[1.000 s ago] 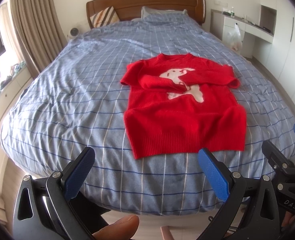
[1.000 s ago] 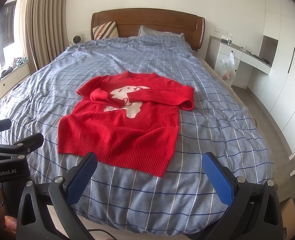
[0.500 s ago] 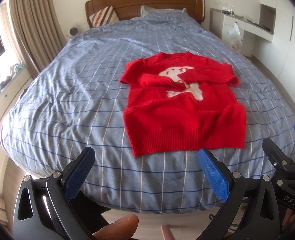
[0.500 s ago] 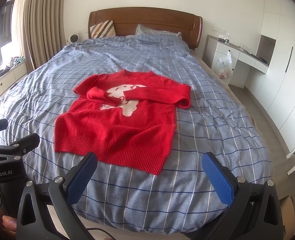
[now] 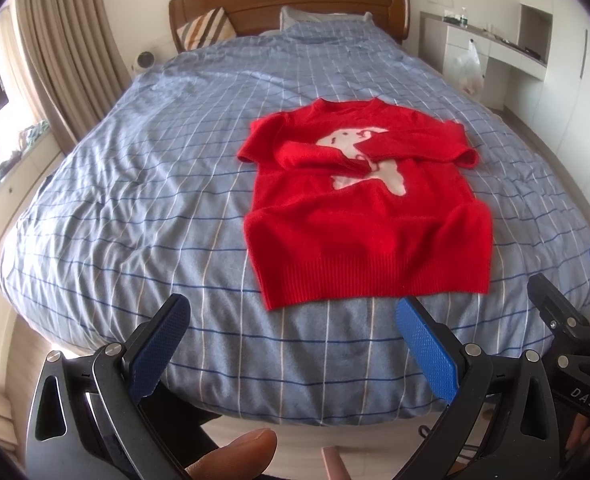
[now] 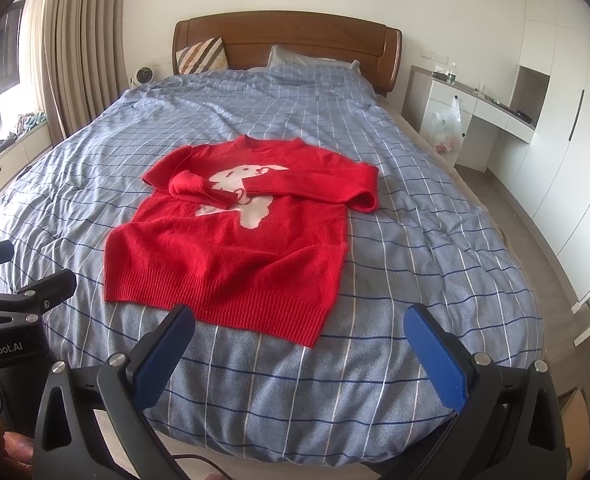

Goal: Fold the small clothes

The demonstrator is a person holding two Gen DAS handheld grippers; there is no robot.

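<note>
1. Red sweater: lies flat, front up, on the blue checked bed cover, hem towards the foot of the bed; both sleeves are folded across the chest over a white animal motif.
2. Left claw: fingers wide apart, empty, held just short of the hem.
3. Right claw: fingers wide apart, empty, near the hem's right corner.
4. Wooden headboard: at the far end.

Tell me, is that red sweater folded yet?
Partly. The sweater lies flat on the bed, both sleeves crossed over its chest, but the body is still spread out.
</note>
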